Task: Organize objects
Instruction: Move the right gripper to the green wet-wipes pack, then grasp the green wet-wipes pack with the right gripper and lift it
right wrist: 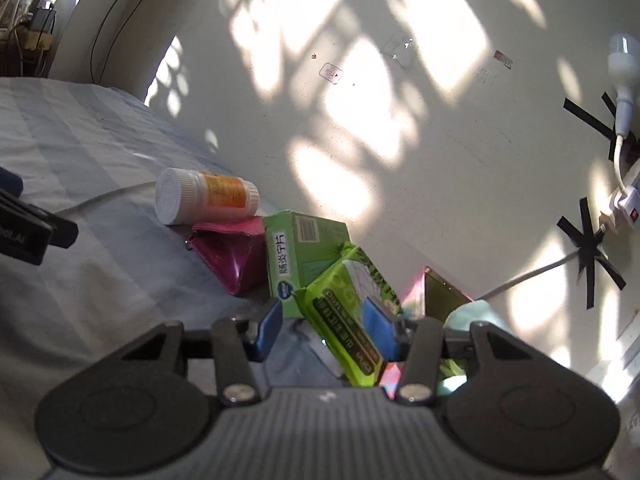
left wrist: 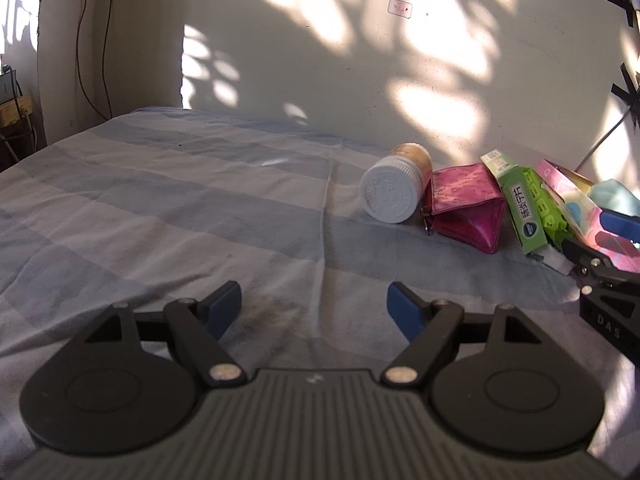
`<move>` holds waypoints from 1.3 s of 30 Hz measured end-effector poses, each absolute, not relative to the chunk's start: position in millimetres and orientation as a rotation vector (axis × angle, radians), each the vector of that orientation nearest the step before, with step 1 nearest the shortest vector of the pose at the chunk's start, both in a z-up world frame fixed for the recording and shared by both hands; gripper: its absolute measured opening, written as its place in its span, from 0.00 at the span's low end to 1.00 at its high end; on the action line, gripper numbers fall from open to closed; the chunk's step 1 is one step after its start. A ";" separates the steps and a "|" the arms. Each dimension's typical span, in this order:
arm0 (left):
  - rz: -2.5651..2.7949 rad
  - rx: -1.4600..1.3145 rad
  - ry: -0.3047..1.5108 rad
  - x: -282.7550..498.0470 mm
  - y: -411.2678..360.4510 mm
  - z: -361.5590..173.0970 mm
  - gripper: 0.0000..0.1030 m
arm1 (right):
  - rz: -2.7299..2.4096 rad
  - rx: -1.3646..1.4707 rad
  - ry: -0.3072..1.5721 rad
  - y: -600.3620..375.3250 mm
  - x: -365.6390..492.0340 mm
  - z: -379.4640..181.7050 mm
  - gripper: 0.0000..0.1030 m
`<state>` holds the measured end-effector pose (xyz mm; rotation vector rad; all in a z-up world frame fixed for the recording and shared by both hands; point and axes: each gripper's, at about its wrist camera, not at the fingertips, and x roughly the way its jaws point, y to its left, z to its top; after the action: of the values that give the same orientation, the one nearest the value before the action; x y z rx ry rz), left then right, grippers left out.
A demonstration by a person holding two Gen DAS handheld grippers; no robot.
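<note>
Readable print on 2 items

We read "防炎宁片" on the green box [right wrist: 298,258]; the right gripper [left wrist: 608,276] body shows "DAS".

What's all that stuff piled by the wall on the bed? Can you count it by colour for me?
White-capped bottle: 1
Magenta pouch: 1
Green box and green packet: 2
Pink box: 1
Light-blue soft item: 1
Total: 6
</note>
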<state>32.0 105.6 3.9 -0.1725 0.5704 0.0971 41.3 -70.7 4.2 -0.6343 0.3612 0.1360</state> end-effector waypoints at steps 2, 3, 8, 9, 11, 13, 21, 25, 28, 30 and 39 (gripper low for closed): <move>0.091 -0.185 0.567 31.9 107.5 3.9 0.80 | 0.113 -0.681 0.375 -68.2 52.5 -4.3 0.25; 0.088 -0.188 0.566 32.0 108.1 3.9 0.80 | 0.114 -0.682 0.385 -68.0 57.3 -7.5 0.15; 0.080 -0.196 0.562 31.7 109.8 4.1 0.82 | 0.123 -0.622 0.356 -72.6 53.4 -13.1 0.08; 0.079 -0.199 0.562 31.7 110.3 4.2 0.82 | 0.144 -0.606 0.350 -74.0 45.6 -12.1 0.08; 0.077 -0.205 0.561 31.2 111.3 4.4 0.82 | 0.200 -0.579 0.333 -76.5 24.6 -9.4 0.08; 0.075 -0.215 0.559 30.8 112.6 4.5 0.83 | 0.324 -0.553 0.323 -79.2 -9.6 -5.0 0.08; 0.026 -0.295 0.532 25.7 122.5 6.0 0.87 | 0.763 -0.483 0.411 -108.5 -109.2 3.6 0.27; -0.048 -0.316 0.490 20.6 120.9 9.1 0.87 | 0.683 -0.236 0.520 -137.0 -90.0 1.7 0.46; -0.173 -0.274 0.500 18.9 105.5 9.8 0.87 | 0.643 -0.063 0.620 -150.4 -68.1 -5.6 0.71; -0.244 -0.201 0.512 17.1 89.3 9.3 0.87 | 0.657 0.007 0.655 -152.9 -63.6 -9.2 0.87; -0.411 -0.127 0.568 15.8 69.7 2.6 0.60 | 0.611 -0.184 0.661 -110.9 -64.2 -20.7 0.90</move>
<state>15.8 69.7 2.6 -0.1268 0.5681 -0.4105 -64.2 -110.9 -20.7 -0.1840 0.6610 0.6107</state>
